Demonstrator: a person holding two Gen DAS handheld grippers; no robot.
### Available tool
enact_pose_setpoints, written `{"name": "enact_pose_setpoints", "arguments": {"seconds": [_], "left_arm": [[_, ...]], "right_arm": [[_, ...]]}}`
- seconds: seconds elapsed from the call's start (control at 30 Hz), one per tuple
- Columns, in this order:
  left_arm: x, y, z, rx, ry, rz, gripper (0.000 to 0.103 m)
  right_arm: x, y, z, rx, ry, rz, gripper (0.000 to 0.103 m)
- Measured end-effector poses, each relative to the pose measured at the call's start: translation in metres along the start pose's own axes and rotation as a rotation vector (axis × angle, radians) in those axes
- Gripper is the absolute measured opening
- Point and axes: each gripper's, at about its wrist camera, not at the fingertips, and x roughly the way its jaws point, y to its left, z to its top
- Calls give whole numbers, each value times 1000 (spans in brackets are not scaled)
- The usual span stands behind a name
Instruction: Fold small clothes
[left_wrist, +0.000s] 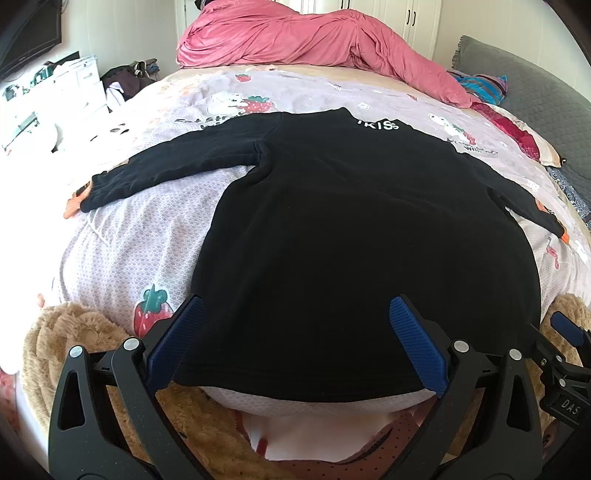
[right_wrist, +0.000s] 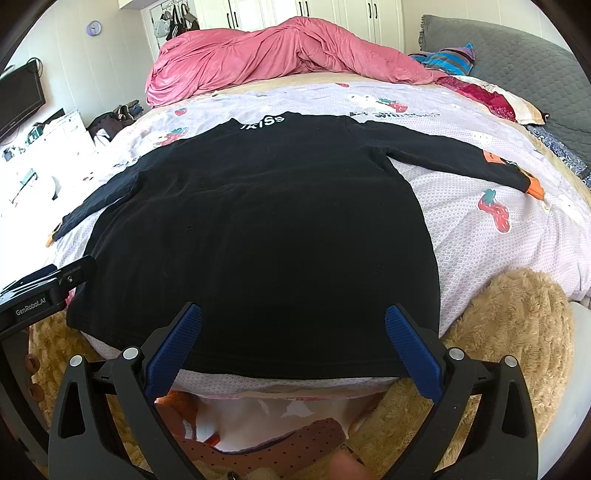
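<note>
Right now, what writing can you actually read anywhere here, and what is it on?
"IKISS": white letters at the neck of the black shirt.
"GenRobot.AI": on the left gripper.
"DAS": on the right gripper.
Dark lettering on the strawberry bedsheet: too blurred to read.

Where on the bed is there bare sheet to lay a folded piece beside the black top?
Free: strawberry sheet right of the black long-sleeved top, below its right sleeve; likewise under the left sleeve. Crowded: pink duvet across the far end, pillows far right, plush blanket along the near edge.
</note>
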Motion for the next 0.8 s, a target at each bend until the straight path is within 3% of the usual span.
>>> {"name": "enact_pose_setpoints", "arguments": {"seconds": [0.47, 0.6, 0.8], "left_arm": [[4, 1, 1, -12, 6, -13, 95], [9, 4, 5, -53, 29, -53, 95], [11, 1, 17, -62, 13, -37, 95]], "right_arm": [[3, 0, -1, 4, 12, 0, 99], [5, -2, 3, 6, 15, 4, 99], [7, -4, 13, 5, 5, 14, 99]]}}
